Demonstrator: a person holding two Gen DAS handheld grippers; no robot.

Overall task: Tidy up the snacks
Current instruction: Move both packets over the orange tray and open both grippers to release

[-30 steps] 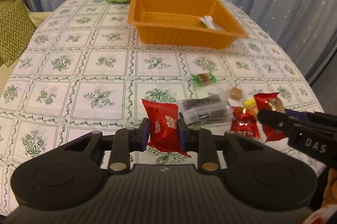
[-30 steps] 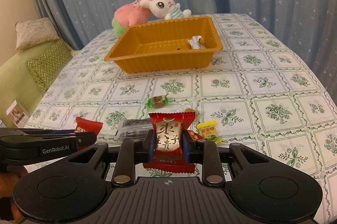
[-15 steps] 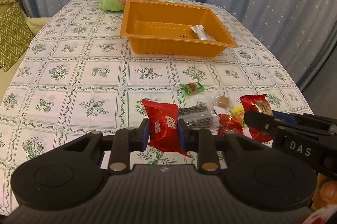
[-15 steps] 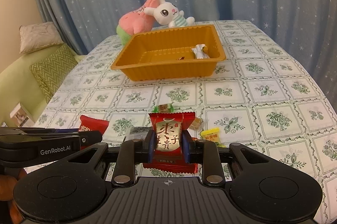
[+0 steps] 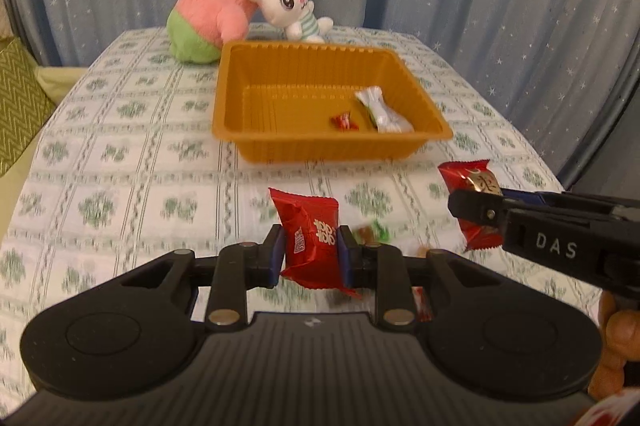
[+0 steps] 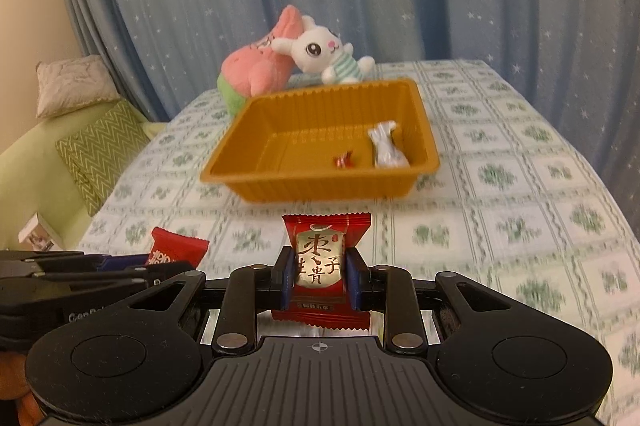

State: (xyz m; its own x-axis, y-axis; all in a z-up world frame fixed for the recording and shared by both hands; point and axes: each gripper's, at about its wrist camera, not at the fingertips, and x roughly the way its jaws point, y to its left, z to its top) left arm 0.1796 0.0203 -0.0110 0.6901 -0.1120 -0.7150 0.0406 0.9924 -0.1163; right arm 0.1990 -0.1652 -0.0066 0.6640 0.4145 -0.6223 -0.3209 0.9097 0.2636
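We look low along each gripper's fingers point(image 5: 276, 254) across the worktop point(image 5: 120, 162); both views share the orange tray point(image 5: 256, 146) ahead.

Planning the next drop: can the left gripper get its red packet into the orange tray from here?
Probably yes. The left gripper, jaws shut on the red packet, faces the orange tray with only bare tablecloth between; the right gripper sits off to the side.

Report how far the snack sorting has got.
Done: two wrapped sweets, a silver one and a small red one, lie in the orange tray. In hand: each gripper, left and right, grips a red packet. Left: a green-wrapped sweet on the table.
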